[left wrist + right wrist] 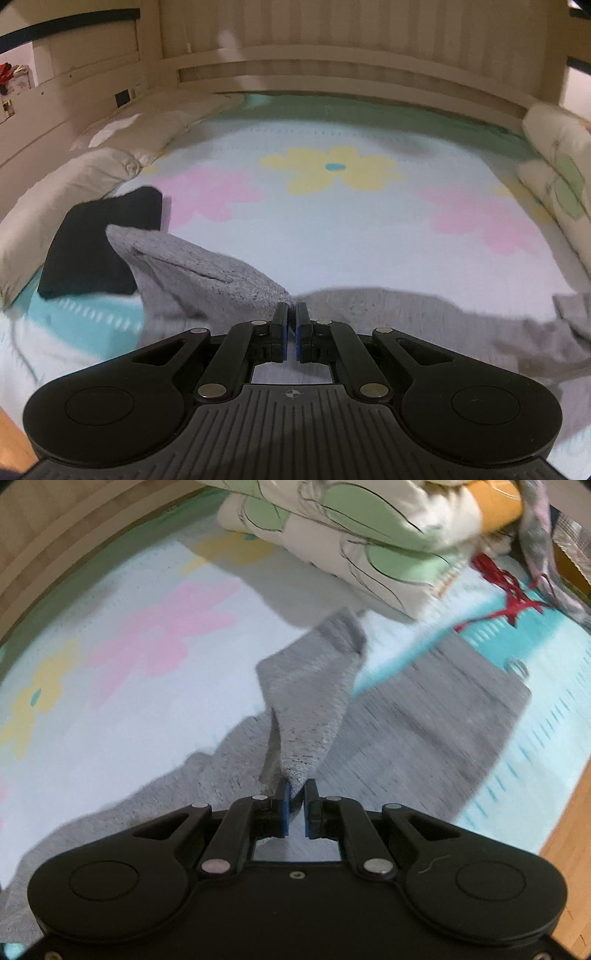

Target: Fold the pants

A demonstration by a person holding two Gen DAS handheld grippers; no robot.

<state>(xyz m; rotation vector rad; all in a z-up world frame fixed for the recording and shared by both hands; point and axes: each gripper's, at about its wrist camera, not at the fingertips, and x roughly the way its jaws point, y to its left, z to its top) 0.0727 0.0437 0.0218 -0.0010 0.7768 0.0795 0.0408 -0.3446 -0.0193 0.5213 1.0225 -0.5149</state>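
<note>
Grey knit pants (pixel 388 314) lie across a bed with a flowered sheet (pixel 332 229). My left gripper (pixel 291 308) is shut on a raised edge of the grey pants, and a lifted flap (pixel 192 266) of them stretches away to the left. In the right wrist view my right gripper (pixel 295 790) is shut on another edge of the pants, and a lifted fold (pixel 314 686) rises from its pads. The rest of the pants (pixel 424 716) lies flat on the sheet below.
A folded black garment (pixel 99 243) lies at the left beside white pillows (pixel 74 184). A wooden headboard (pixel 332 74) stands behind. A folded floral quilt (pixel 351 535) and a red cord (pixel 509 590) lie at the right, near the wooden floor (pixel 569 823).
</note>
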